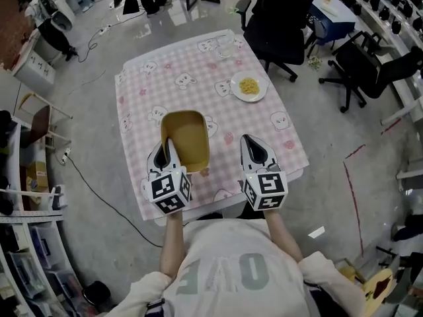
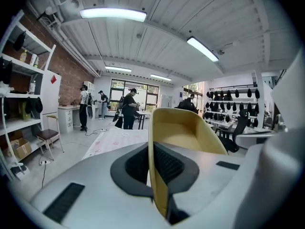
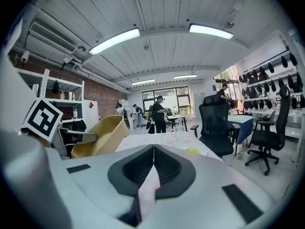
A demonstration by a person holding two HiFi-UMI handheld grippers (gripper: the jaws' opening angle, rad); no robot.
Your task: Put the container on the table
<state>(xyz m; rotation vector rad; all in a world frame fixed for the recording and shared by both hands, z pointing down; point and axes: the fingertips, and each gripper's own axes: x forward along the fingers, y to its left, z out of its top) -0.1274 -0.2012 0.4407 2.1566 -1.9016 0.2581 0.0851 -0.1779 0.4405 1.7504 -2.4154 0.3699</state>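
With left gripper [image 1: 170, 144] clamped on container [image 1: 188, 132] rim over table's [image 1: 152, 84] near half and right gripper [image 1: 248, 140] closed, empty, expect tilt or slip from one-sided grip during lowering.

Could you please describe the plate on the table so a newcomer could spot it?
Start at the table under the pink checked cloth. Towards its far right edge sits a round white plate holding a heap of yellow food. It is the only flat, white dish there; the deep mustard-yellow plastic container nearby is oblong.
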